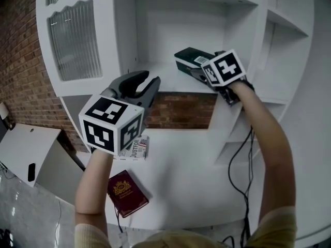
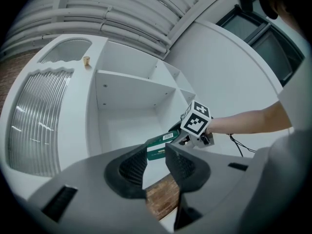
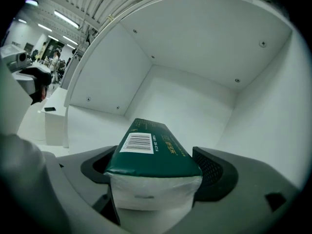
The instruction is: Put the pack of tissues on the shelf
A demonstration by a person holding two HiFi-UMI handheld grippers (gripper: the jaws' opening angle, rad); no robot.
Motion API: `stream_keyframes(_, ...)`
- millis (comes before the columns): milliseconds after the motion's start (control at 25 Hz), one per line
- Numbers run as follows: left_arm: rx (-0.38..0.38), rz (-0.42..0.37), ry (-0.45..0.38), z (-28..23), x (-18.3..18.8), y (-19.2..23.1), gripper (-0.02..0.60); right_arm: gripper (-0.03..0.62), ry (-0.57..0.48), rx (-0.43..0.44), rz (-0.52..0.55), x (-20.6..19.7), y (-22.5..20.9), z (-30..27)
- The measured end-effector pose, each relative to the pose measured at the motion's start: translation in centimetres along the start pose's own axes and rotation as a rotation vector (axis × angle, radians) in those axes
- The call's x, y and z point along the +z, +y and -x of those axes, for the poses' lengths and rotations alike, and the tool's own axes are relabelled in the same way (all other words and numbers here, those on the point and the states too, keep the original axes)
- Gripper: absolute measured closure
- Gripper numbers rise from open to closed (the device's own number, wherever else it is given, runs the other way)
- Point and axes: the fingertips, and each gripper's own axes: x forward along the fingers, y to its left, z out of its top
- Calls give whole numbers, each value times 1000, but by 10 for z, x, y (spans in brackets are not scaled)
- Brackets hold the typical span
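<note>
**Operator:** Report the setting.

**Inspector:** A white shelf unit (image 1: pixel 155 81) stands against a brick wall (image 1: pixel 20 61), with a white counter (image 1: pixel 196 164) below.

**Operator:** Where is the pack of tissues?

**Inspector:** The pack of tissues (image 1: pixel 187 59) has a dark green wrapper with a white barcode label (image 3: pixel 139 143). The print beside the label is too small to read. The right gripper (image 1: pixel 199 72) is clamped on the pack inside the open compartment. Contact with the board cannot be told.

**Operator:** And the left gripper?

**Inspector:** The left gripper (image 1: pixel 140 87) is raised over the counter, jaws apart and empty.

**Operator:** Any other print?

**Inspector:** A small booklet (image 1: pixel 138 148) reads "JUSTFOR". A red booklet (image 1: pixel 126 192) bears a gold crest.
</note>
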Motion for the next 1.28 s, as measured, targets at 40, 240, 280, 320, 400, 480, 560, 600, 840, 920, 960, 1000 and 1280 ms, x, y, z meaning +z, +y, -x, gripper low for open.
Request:
stream_keyframes(40,2,-1,0,2,1,0,482,161,2,-28,23,0,-3,1)
stream_keyframes(240,5,-3,-4,9,3,-5,482,161,-33,93,-168,2,-2,-1)
stream_keyframes(280,5,-5,-3,11,4,-5,480,161,-44,136,-231,4,-1,1)
stream_keyframes(320,6,-8,-4,12,4,-6,480,161,-53,157,-261,6,-1,3)
stream_keyframes(400,9,-8,-7,14,7,-6,480,161,-62,132,-230,10,-4,8)
stream_keyframes(480,9,-4,-8,15,8,-6,480,161,-66,78,-158,13,-7,12)
stream_keyframes(560,6,-5,-9,15,9,-9,480,161,-77,31,-108,17,-9,16)
stream_keyframes(600,5,-7,-8,16,8,-10,480,161,-83,13,-90,19,-9,19)
stream_keyframes(840,12,4,-4,22,6,-9,480,162,-145,-23,-46,29,-1,44)
stream_keyframes(920,16,10,-8,26,5,-9,480,163,-176,-24,-51,31,3,56)
stream_keyframes(960,17,12,-12,28,5,-9,480,163,-193,-23,-58,31,5,63)
stream_keyframes(1000,18,13,-16,30,5,-8,480,163,-211,-22,-66,31,7,69)
stream_keyframes(1280,47,10,-62,47,8,-5,482,163,-324,-1,-135,28,26,110)
